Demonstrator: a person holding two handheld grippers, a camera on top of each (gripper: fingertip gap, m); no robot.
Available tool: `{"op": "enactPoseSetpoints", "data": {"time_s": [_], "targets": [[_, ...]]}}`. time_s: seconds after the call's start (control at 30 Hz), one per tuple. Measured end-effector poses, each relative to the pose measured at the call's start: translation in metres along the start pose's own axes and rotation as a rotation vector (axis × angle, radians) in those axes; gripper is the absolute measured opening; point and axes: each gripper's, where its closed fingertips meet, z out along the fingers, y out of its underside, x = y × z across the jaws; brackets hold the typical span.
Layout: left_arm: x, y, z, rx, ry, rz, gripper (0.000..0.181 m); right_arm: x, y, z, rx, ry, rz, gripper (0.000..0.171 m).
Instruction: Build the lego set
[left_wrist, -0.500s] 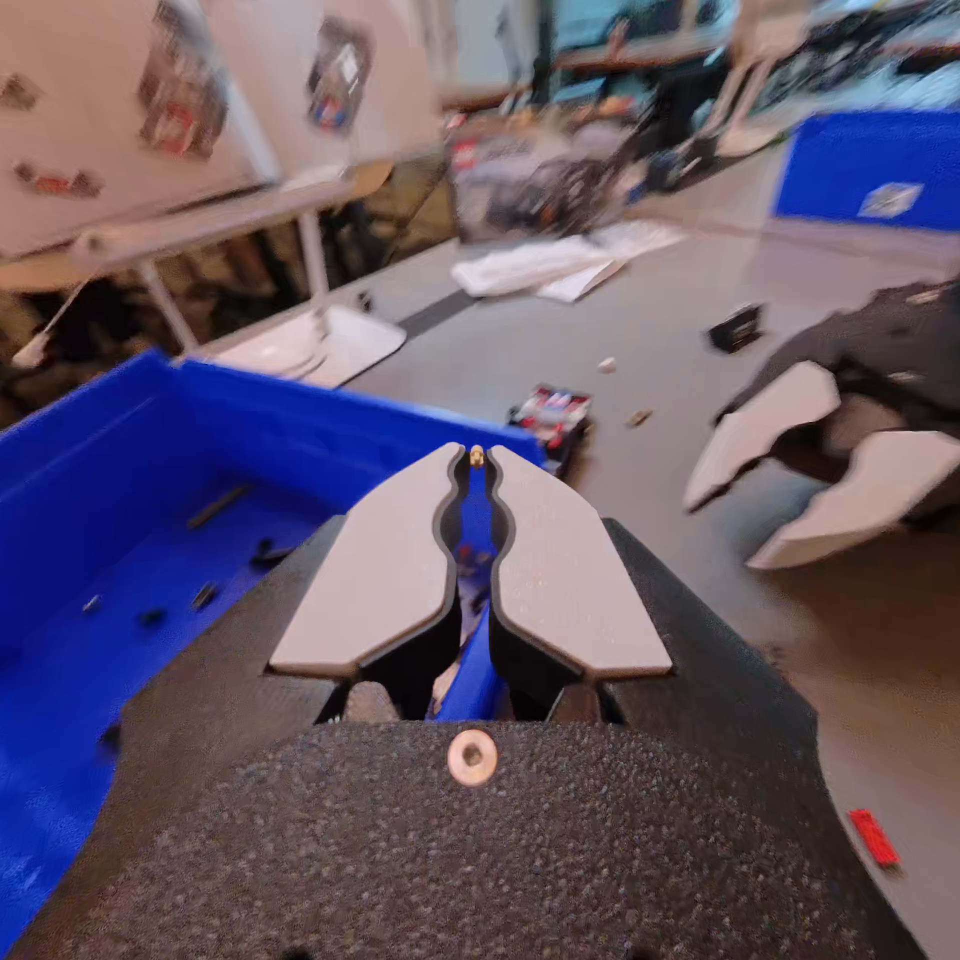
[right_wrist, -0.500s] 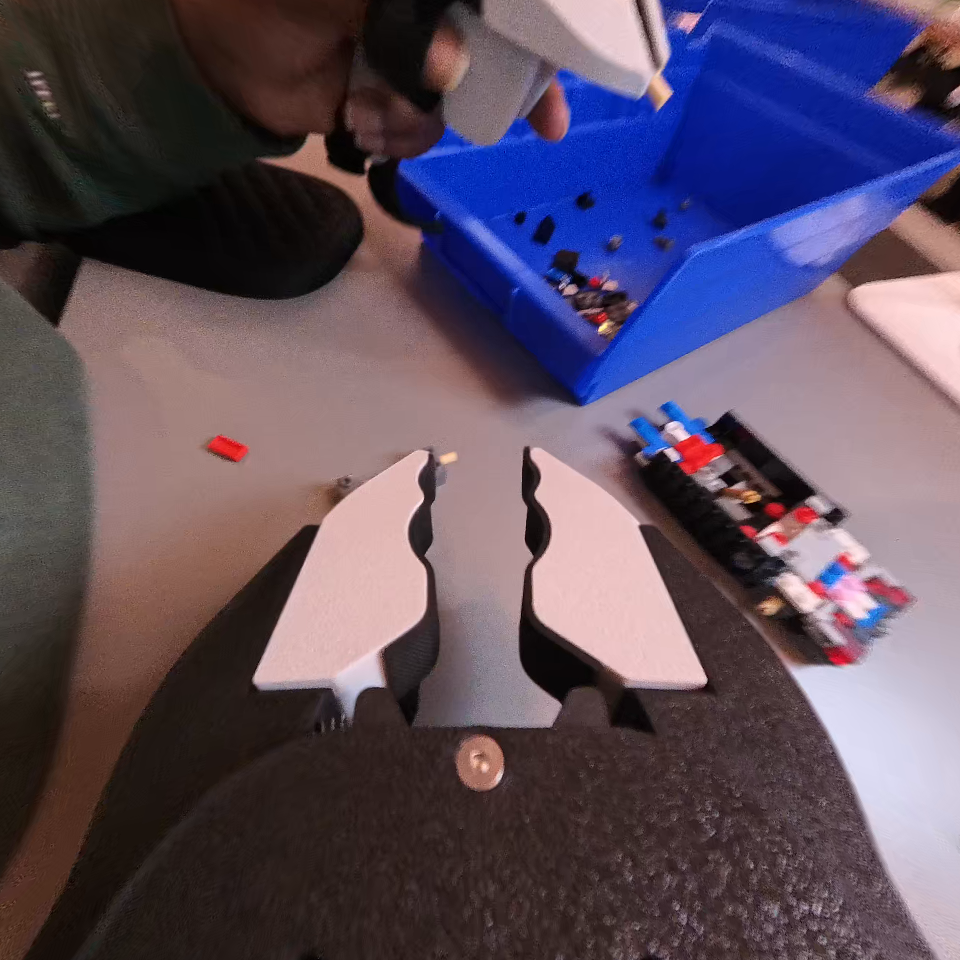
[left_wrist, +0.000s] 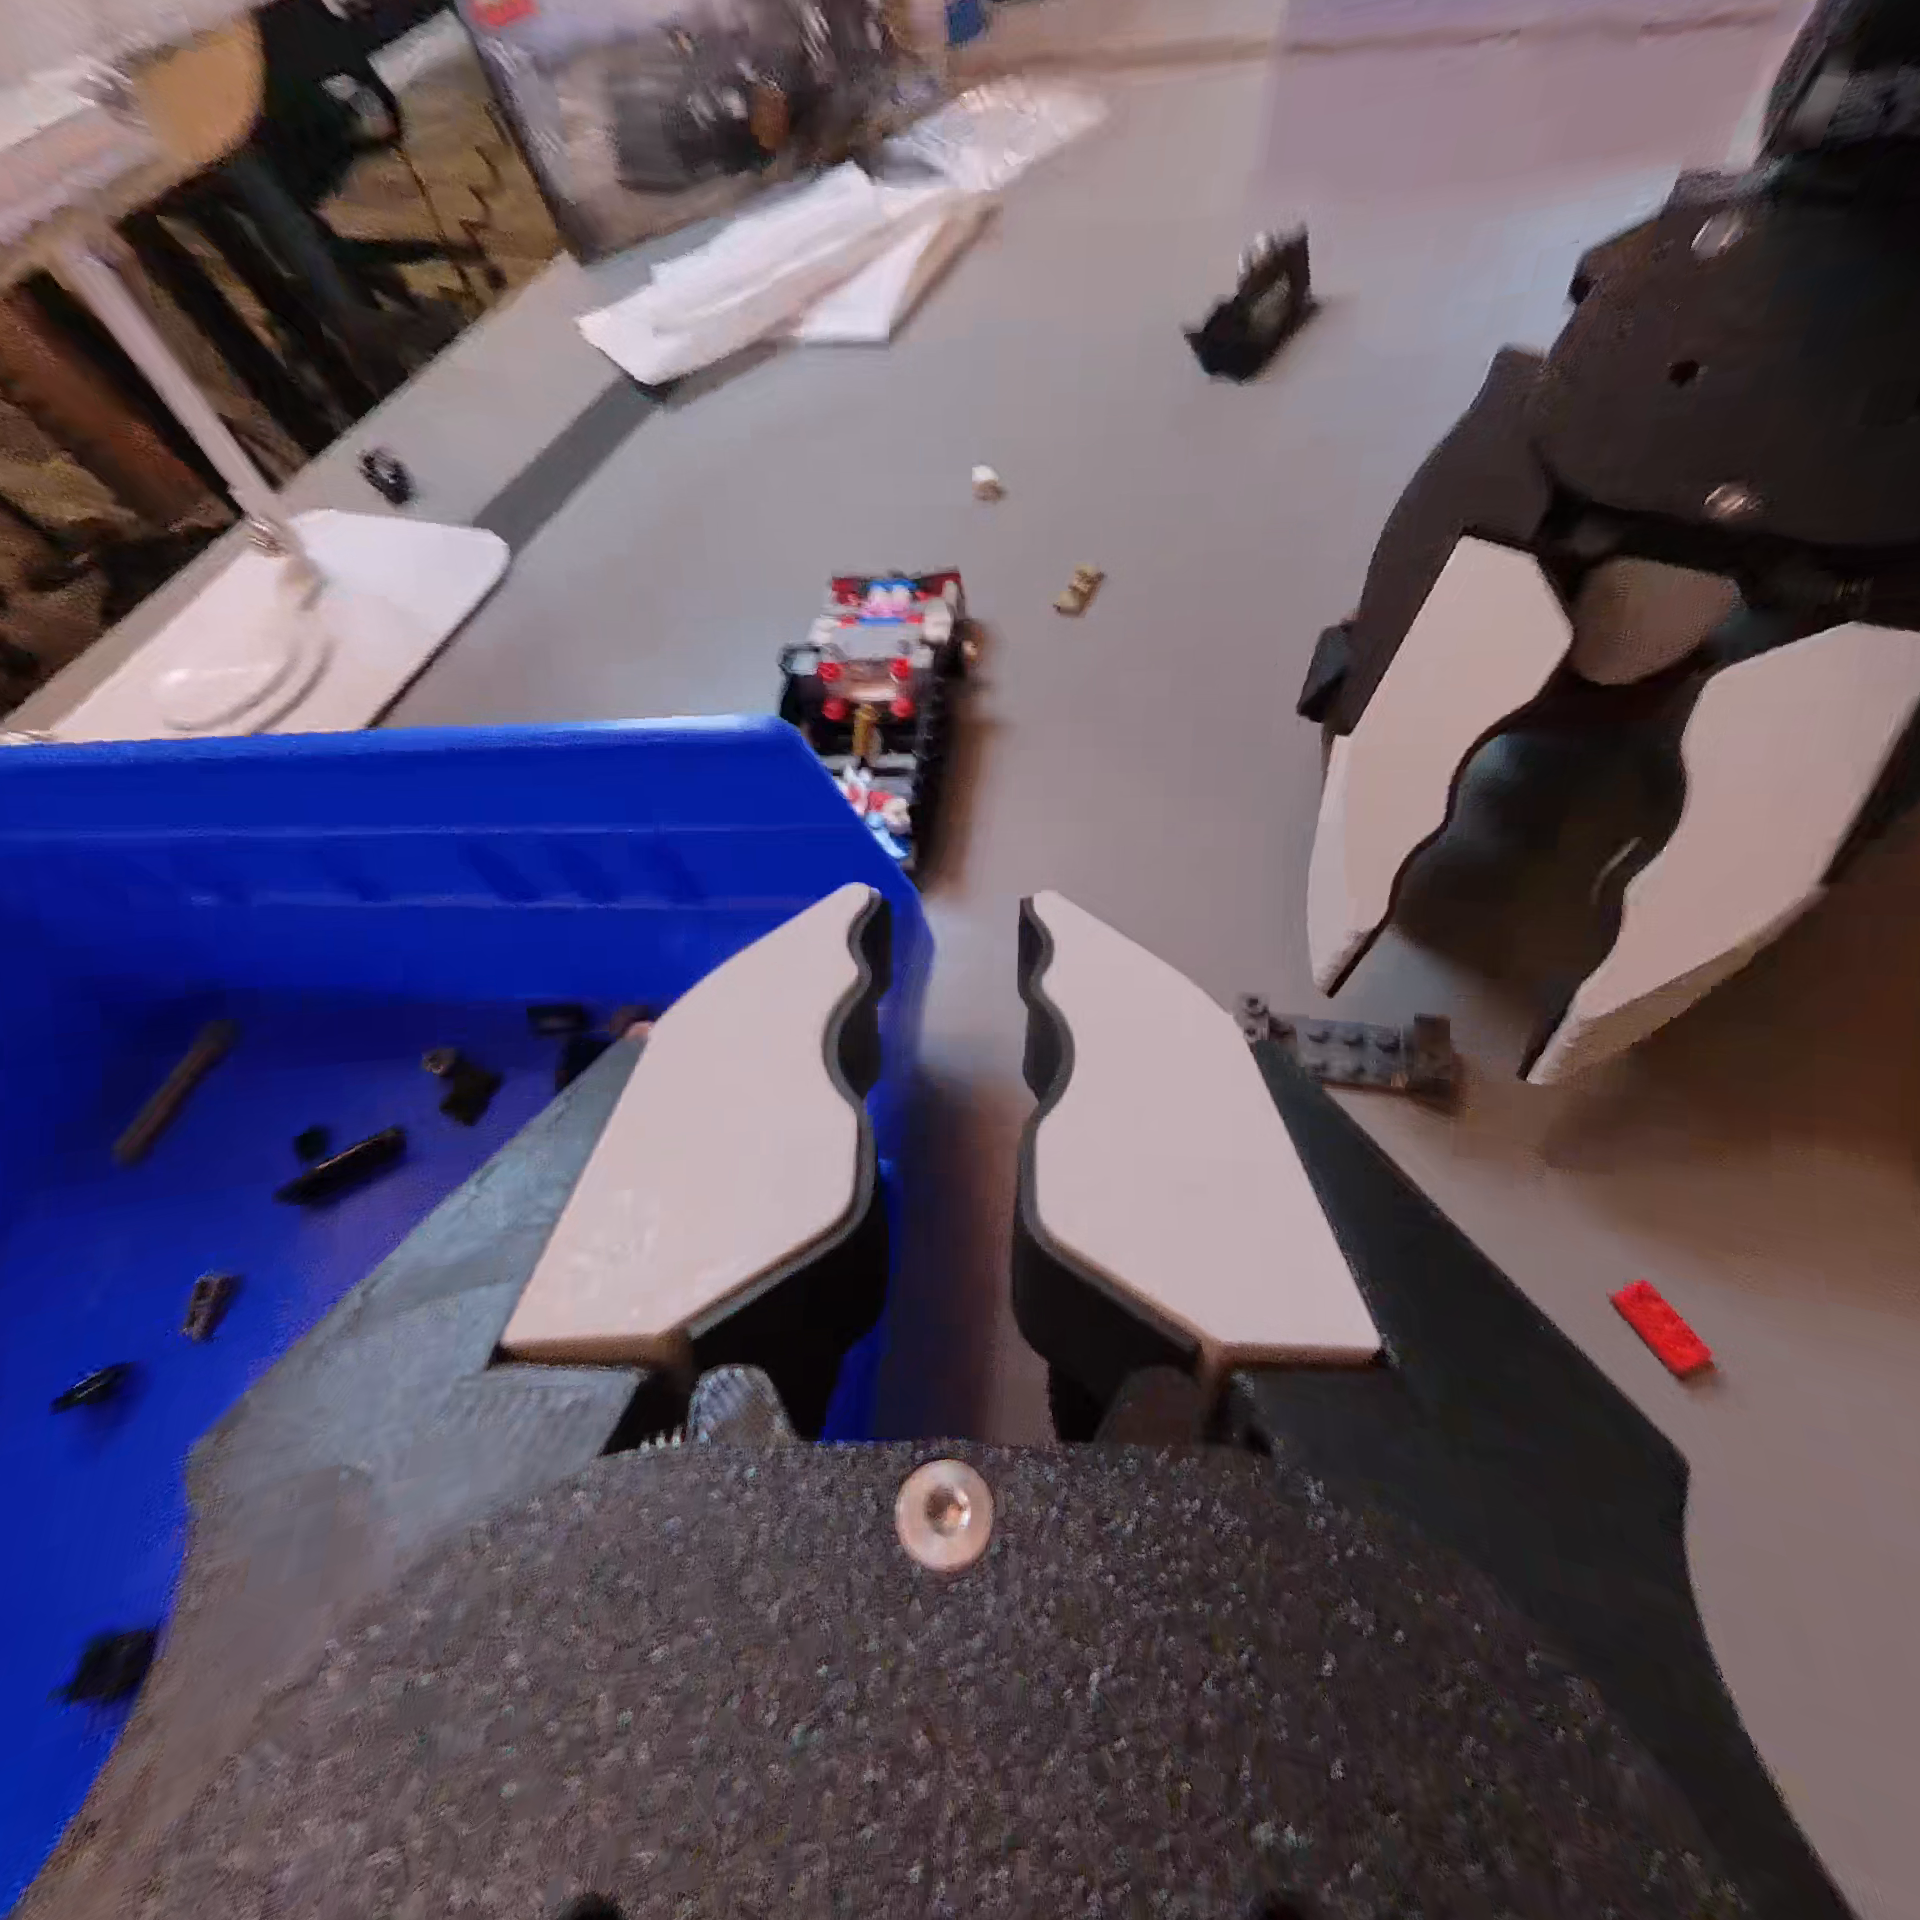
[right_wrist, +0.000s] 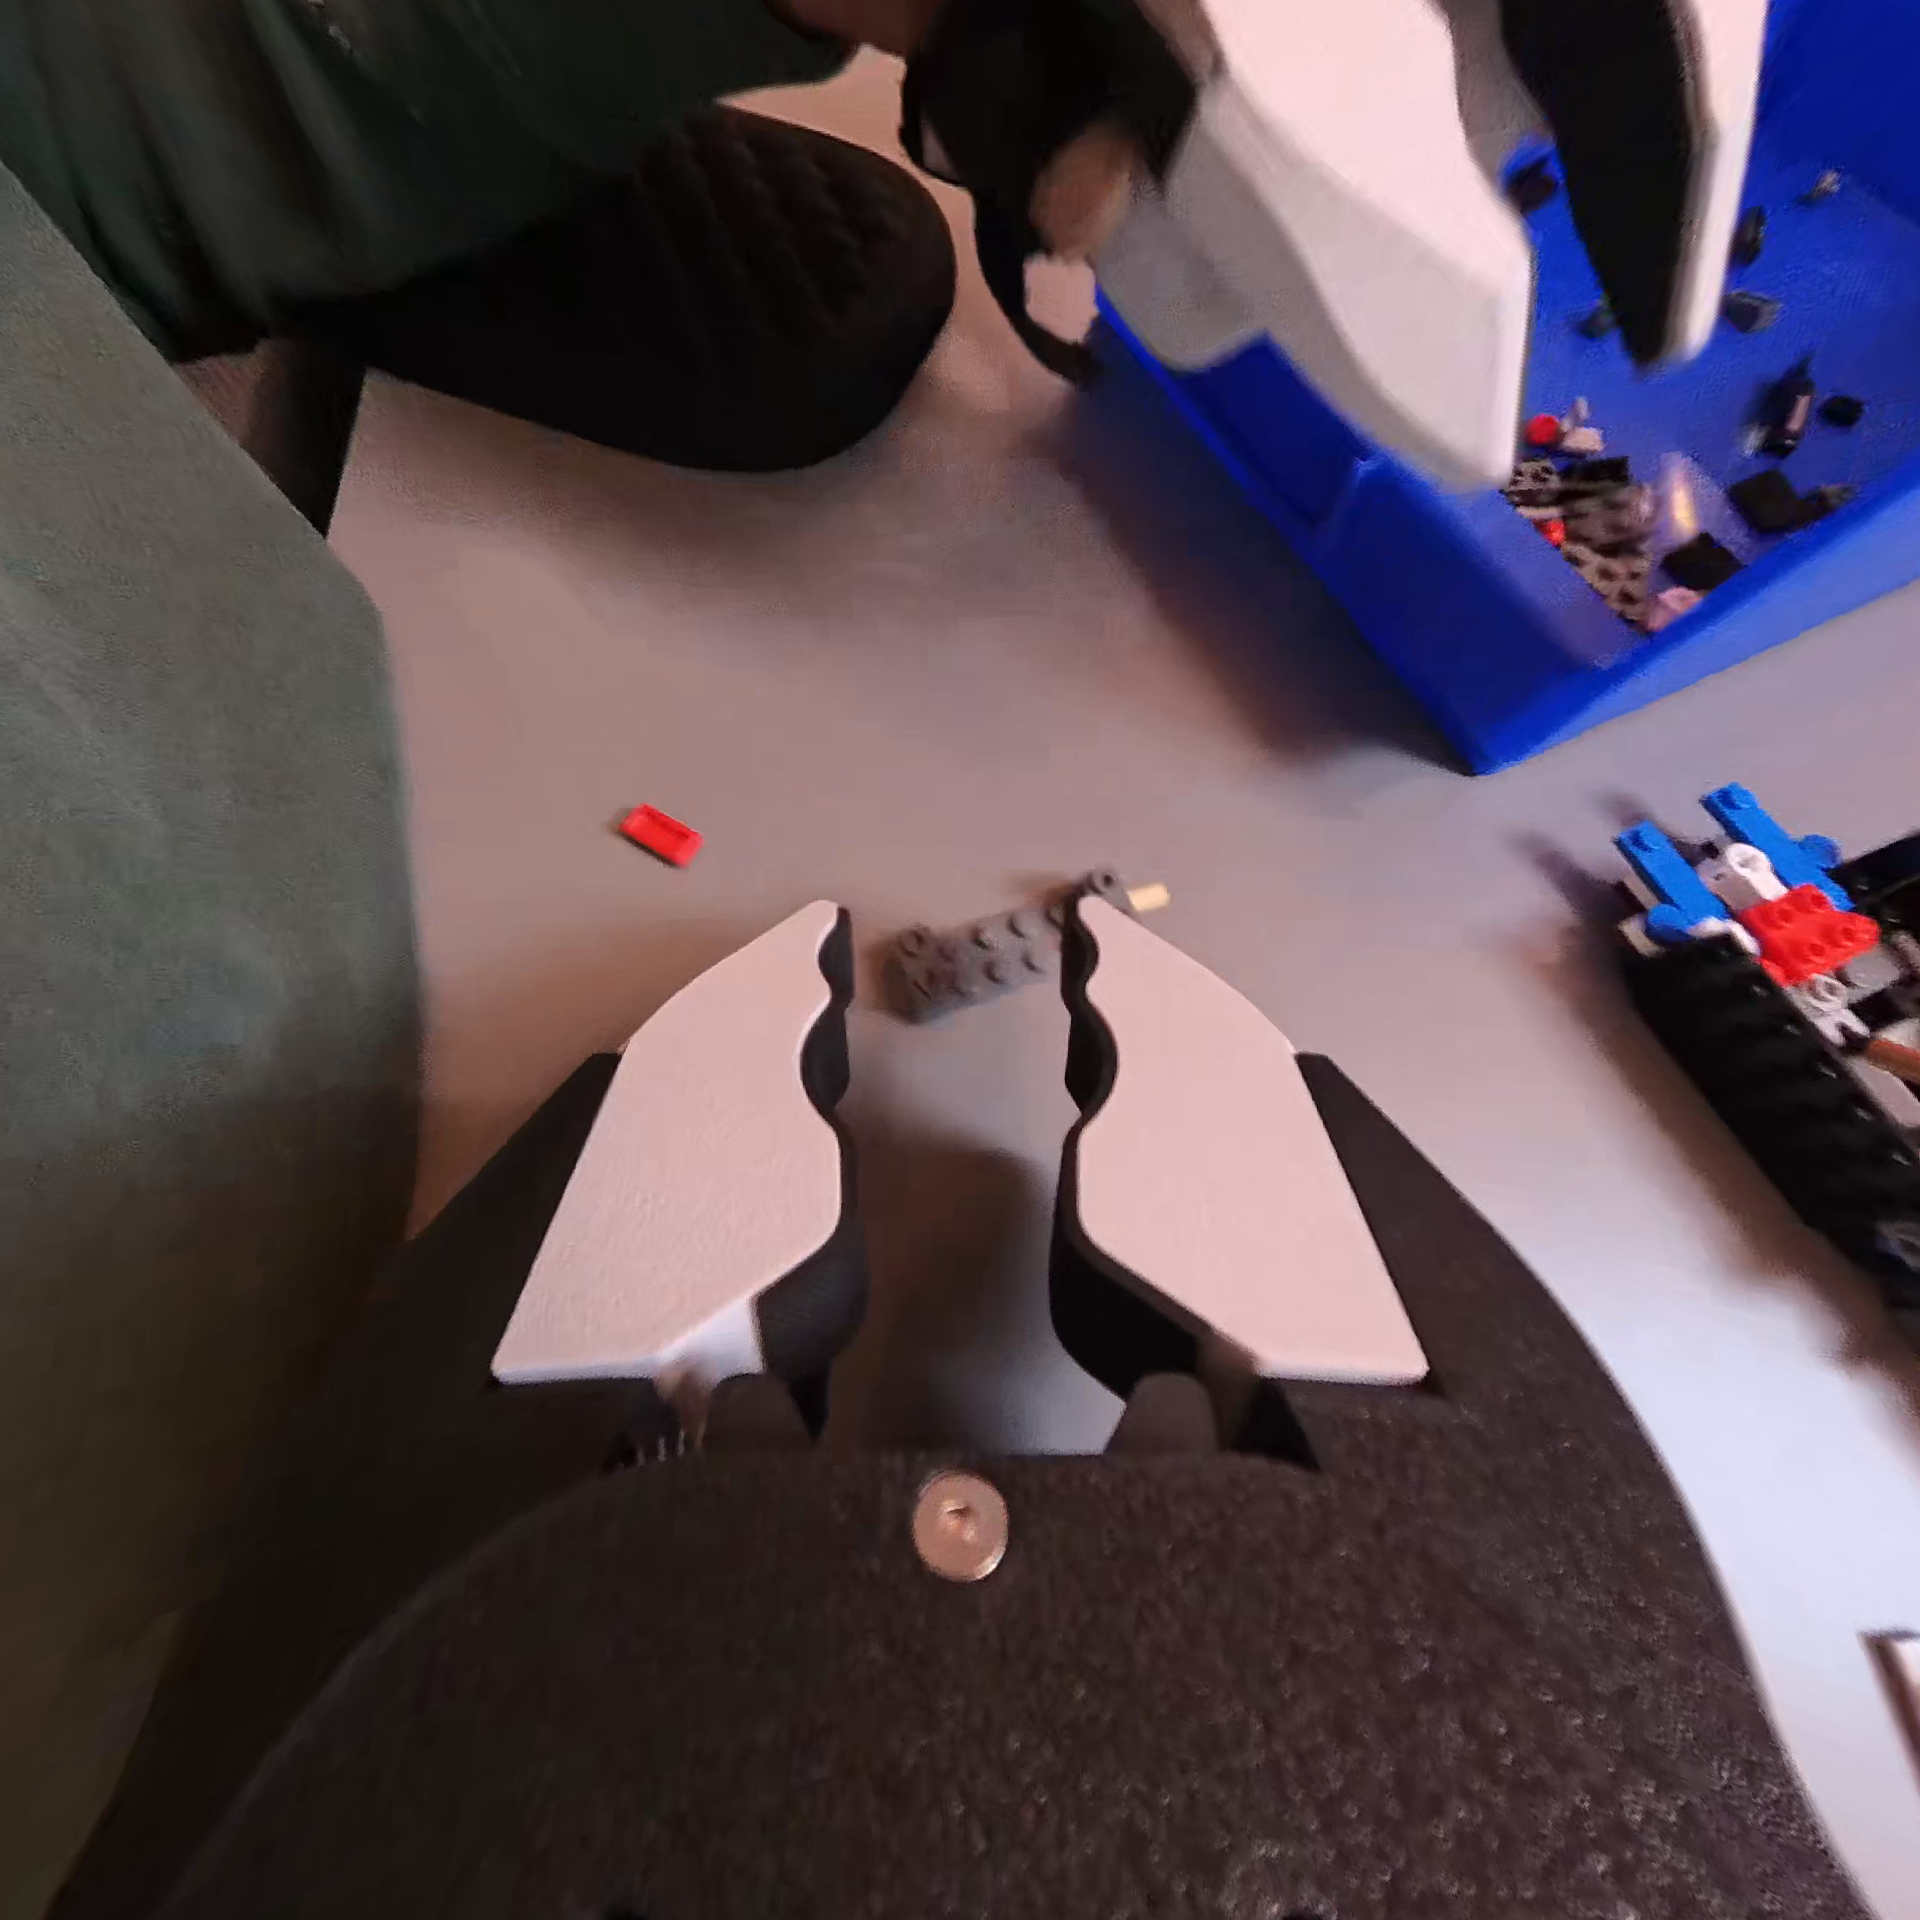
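Observation:
A dark grey studded plate (right_wrist: 977, 961) lies on the grey table with a small tan pin (right_wrist: 1151, 896) at its far end. My right gripper (right_wrist: 961, 914) is open and empty, its fingertips just short of the plate on either side. In the left wrist view the plate (left_wrist: 1351, 1044) lies under the right gripper (left_wrist: 1439, 1023). My left gripper (left_wrist: 951, 914) is open and empty over the right wall of the blue bin (left_wrist: 416, 831). It also shows blurred in the right wrist view (right_wrist: 1574, 405). The part-built lego model (left_wrist: 883, 675) (right_wrist: 1787, 997) stands beyond the bin.
The bin (right_wrist: 1455, 644) holds several small dark pieces. A red tile (right_wrist: 662, 833) (left_wrist: 1660, 1340) lies loose. Small tan bits (left_wrist: 1078, 590), a black part (left_wrist: 1252, 301), white papers (left_wrist: 831, 260) and a white lamp base (left_wrist: 281, 623) lie farther off. A person's green sleeve (right_wrist: 156, 831) fills the left. The red tile (right_wrist: 662, 833) is about 6 cm from my right fingertips and 15 cm from my left. It is also in sight in the left wrist view (left_wrist: 1667, 1331).
My left gripper was shut on a small tan pin; now it is open and empty, shifted to the bin's right wall. My right gripper has opened wider and now frames the grey plate.

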Motion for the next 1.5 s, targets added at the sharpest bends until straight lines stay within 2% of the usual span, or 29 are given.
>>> {"op": "enactPoseSetpoints", "data": {"time_s": [0.07,0.17,0.2,0.3,0.4,0.53,0.63,0.73,0.83,0.93,0.97,1.0,1.03,1.07,1.27,1.37,1.4,1.43,1.5], "targets": [[0.006,0.011,0.007,-0.049,0.026,0.023,0.022,-0.005,-0.001,0.009,-0.034,0.056,-0.057,0.032],[0.021,0.012,0.011,-0.030,0.134,-0.023,0.019,0.000,0.011,0.010,-0.108,0.107,-0.222,0.002],[0.028,0.010,0.011,-0.016,0.178,-0.035,0.019,0.000,0.014,0.006,-0.106,0.081,-0.239,0.000],[0.051,0.014,0.014,-0.024,0.304,-0.028,0.027,0.005,0.016,-0.011,-0.059,0.029,-0.220,0.000],[0.063,0.030,0.024,-0.105,0.323,0.040,0.040,0.022,0.024,-0.022,-0.088,0.074,-0.207,0.021],[0.076,0.054,0.031,-0.218,0.348,0.152,0.050,0.009,0.019,-0.017,-0.082,0.002,-0.076,0.032],[0.079,0.058,0.033,-0.239,0.356,0.163,0.046,0.015,0.026,-0.004,-0.132,0.058,0.027,0.040],[0.076,0.061,0.030,-0.259,0.353,0.165,0.040,0.031,0.027,-0.005,-0.130,0.134,0.051,0.033],[0.072,0.063,0.027,-0.269,0.349,0.158,0.034,0.032,0.027,-0.007,-0.116,0.119,0.056,0.033],[0.079,0.064,0.026,-0.274,0.389,0.145,0.025,0.027,0.025,-0.002,-0.119,0.110,0.005,0.042],[0.080,0.063,0.026,-0.270,0.392,0.151,0.024,0.027,0.026,0.000,-0.129,0.122,-0.033,0.041],[0.080,0.064,0.027,-0.272,0.388,0.161,0.024,0.029,0.027,0.001,-0.144,0.141,-0.081,0.033],[0.079,0.064,0.027,-0.272,0.382,0.168,0.024,0.032,0.027,0.001,-0.158,0.161,-0.134,0.015],[0.077,0.064,0.027,-0.273,0.368,0.174,0.024,0.034,0.028,0.000,-0.169,0.172,-0.174,0.005],[0.069,0.047,0.022,-0.187,0.338,0.152,0.020,0.039,0.016,-0.018,-0.053,0.160,-0.148,0.000],[0.067,0.055,0.024,-0.238,0.328,0.147,0.020,0.042,0.023,-0.020,-0.065,0.157,-0.159,0.000],[0.067,0.058,0.024,-0.253,0.329,0.156,0.021,0.039,0.023,-0.019,-0.051,0.136,-0.143,0.003],[0.069,0.059,0.024,-0.258,0.338,0.160,0.020,0.035,0.023,-0.018,-0.046,0.097,-0.115,0.021],[0.073,0.060,0.024,-0.270,0.358,0.151,0.019,0.031,0.025,-0.014,-0.064,0.046,-0.057,0.035]]}}
